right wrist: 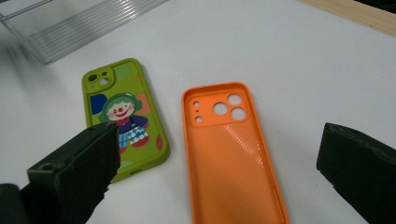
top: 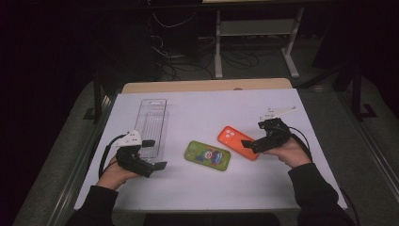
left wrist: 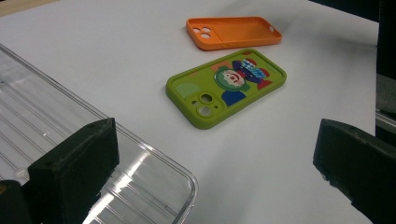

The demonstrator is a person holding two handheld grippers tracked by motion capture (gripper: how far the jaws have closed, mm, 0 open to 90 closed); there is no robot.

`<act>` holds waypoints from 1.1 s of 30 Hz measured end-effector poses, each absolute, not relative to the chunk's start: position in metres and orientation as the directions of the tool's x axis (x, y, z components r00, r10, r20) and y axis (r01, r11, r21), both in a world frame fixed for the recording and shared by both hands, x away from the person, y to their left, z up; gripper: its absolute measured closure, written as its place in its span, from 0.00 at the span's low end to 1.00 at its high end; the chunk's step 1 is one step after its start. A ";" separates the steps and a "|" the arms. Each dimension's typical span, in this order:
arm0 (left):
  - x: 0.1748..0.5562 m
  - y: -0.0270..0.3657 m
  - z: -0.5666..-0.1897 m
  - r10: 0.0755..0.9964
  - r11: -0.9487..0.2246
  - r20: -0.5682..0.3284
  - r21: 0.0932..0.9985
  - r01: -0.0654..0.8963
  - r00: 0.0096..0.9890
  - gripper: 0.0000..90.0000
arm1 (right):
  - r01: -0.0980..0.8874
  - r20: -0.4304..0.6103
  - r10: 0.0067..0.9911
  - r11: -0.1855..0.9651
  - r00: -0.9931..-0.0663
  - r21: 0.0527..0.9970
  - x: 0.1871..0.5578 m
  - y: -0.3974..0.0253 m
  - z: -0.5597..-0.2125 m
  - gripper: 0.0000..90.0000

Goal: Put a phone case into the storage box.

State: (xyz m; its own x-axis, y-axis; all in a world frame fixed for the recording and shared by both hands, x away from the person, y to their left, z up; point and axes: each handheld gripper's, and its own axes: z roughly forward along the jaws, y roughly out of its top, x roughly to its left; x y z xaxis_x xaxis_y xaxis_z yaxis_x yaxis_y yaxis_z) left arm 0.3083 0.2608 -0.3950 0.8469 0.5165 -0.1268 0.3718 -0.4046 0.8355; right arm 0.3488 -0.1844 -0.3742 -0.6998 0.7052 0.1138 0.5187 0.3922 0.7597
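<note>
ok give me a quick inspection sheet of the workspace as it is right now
surface: white table top, wooden strip along the far edge.
job's things: orange phone case lying hollow side up; green phone case with a clown picture facing up, beside it and apart; clear plastic tray, nothing in it.
clutter: nothing seen.
grippers: left gripper open, one jaw over the tray's near corner; right gripper open, jaws either side of the orange case, not closed on it.
cables: one black cable trails from each gripper; more tangled on the floor beyond the table.
surroundings: dark room, white frame legs behind.
</note>
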 end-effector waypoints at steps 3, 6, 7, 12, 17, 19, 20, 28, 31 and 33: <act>0.308 0.260 -0.395 0.520 -0.393 -0.137 0.838 0.379 0.843 0.00 | 0.525 0.116 0.707 0.395 -0.698 0.754 0.356 -0.185 -0.374 0.00; 0.308 0.260 -0.396 0.519 -0.397 -0.137 0.836 0.380 0.843 0.00 | 0.523 0.113 0.704 0.400 -0.701 0.753 0.363 -0.184 -0.372 0.00; 0.308 0.260 -0.396 0.520 -0.396 -0.138 0.836 0.381 0.843 0.00 | 0.523 0.113 0.704 0.400 -0.701 0.753 0.363 -0.184 -0.372 0.00; 0.308 0.260 -0.396 0.519 -0.395 -0.140 0.835 0.382 0.843 0.00 | 0.527 0.120 0.710 0.388 -0.694 0.756 0.375 -0.186 -0.365 0.00; 0.308 0.260 -0.396 0.519 -0.394 -0.141 0.836 0.383 0.843 0.00 | 0.534 0.120 0.718 0.384 -0.686 0.753 0.385 -0.186 -0.358 0.00; 0.308 0.260 -0.396 0.519 -0.395 -0.141 0.835 0.383 0.843 0.00 | 0.529 0.116 0.716 0.386 -0.689 0.756 0.388 -0.187 -0.357 0.00; 0.308 0.260 -0.396 0.518 -0.395 -0.140 0.836 0.381 0.844 0.00 | 0.535 0.116 0.718 0.390 -0.686 0.750 0.391 -0.186 -0.357 0.00; 0.307 0.260 -0.396 0.515 -0.397 -0.137 0.837 0.377 0.846 0.00 | 0.563 0.108 0.711 0.444 -0.694 0.697 0.397 -0.182 -0.364 0.00; 0.307 0.260 -0.396 0.515 -0.394 -0.140 0.837 0.379 0.845 0.00 | 0.570 0.090 0.708 0.479 -0.700 0.667 0.398 -0.180 -0.368 0.00; 0.307 0.261 -0.396 0.516 -0.395 -0.140 0.836 0.380 0.845 0.00 | 0.571 0.085 0.706 0.489 -0.703 0.660 0.399 -0.179 -0.370 0.00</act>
State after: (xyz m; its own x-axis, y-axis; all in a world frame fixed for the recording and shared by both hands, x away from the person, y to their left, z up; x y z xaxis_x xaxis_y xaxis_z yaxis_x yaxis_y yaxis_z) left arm 0.3073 0.2606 -0.3965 0.8452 0.5157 -0.1400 0.3798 -0.3954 0.8363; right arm 0.3986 -0.1790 -0.3696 -0.7026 0.7065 0.0851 0.5712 0.4886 0.6596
